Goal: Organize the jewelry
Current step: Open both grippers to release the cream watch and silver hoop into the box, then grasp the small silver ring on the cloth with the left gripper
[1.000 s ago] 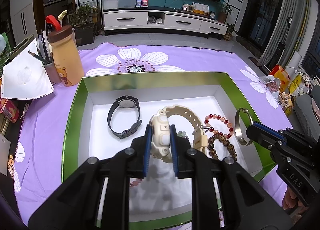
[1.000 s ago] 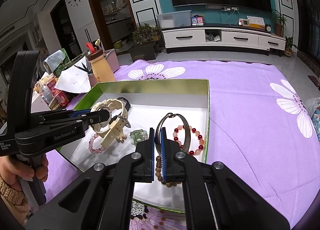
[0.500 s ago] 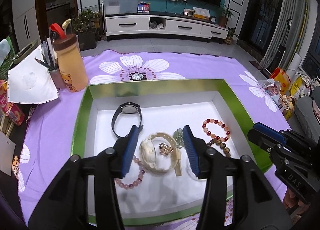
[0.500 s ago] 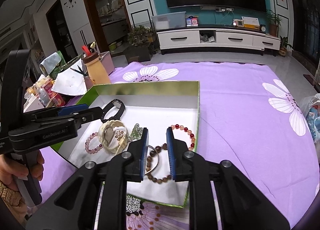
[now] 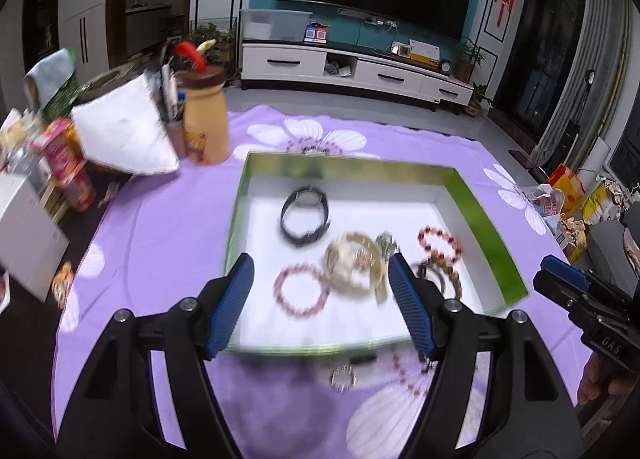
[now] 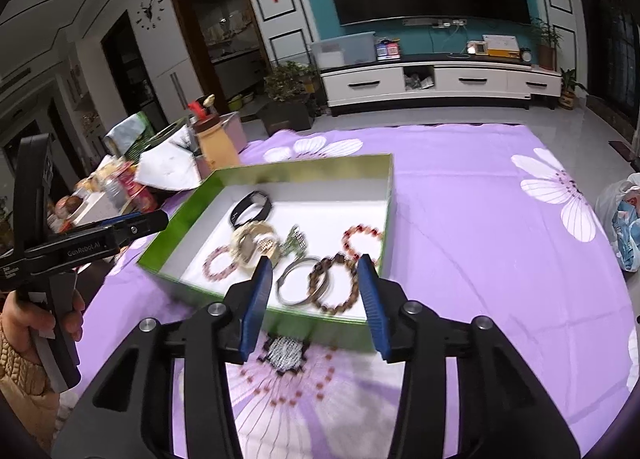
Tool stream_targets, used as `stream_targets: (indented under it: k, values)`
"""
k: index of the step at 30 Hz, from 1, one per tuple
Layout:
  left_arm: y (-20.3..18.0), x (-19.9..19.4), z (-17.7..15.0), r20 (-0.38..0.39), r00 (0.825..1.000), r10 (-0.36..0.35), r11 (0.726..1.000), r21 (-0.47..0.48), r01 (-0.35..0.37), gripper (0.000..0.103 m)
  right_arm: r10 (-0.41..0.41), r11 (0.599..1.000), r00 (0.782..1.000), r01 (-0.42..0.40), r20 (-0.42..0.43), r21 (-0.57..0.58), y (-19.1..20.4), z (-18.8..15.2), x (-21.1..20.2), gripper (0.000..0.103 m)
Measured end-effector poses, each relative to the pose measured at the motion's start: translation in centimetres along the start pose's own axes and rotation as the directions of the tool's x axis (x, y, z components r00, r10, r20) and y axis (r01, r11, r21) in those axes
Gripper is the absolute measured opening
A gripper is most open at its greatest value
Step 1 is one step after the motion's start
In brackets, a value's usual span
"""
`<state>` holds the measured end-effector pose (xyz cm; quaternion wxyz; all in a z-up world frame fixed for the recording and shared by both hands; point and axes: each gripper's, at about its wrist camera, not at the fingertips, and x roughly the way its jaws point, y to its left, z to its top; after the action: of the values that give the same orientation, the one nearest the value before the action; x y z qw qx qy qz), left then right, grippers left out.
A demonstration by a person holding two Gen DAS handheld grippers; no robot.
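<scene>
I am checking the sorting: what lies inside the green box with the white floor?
Inside the green box: black watch, cream watch, pink bead bracelet, red bead bracelet, silver bangle, brown bead bracelet. Green pendant partly covered.

Lettering "GenRobot.AI" is showing in white along the black side of the left gripper (image 6: 132, 228), with further small print near its handle too blurred to read. "DAS" is showing on the right gripper (image 5: 560, 287) body.

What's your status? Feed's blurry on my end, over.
Left tool and right tool both opening, empty. Cream watch, bracelets, silver bangle lying in green box. Nothing in the way.
</scene>
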<state>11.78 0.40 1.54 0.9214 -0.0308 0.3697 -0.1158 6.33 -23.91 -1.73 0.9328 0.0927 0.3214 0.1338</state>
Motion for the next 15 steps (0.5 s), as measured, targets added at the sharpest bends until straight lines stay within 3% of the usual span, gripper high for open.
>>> stream_targets:
  k: [9, 15]
  values:
    - [-0.7, 0.8, -6.5, -0.113, 0.994, 0.004, 0.999, 0.049, 0.001, 0.071, 0.046, 0.999, 0.989, -0.049, -0.137, -0.018, 2.5, -4.6, 1.7, 0.045]
    - [-1.6, 2.9, -8.2, -0.158, 0.987, 0.02, 0.997, 0.083, -0.006, 0.071, 0.052, 0.999, 0.982, -0.054, -0.182, -0.006, 3.4, -6.3, 2.8, 0.045]
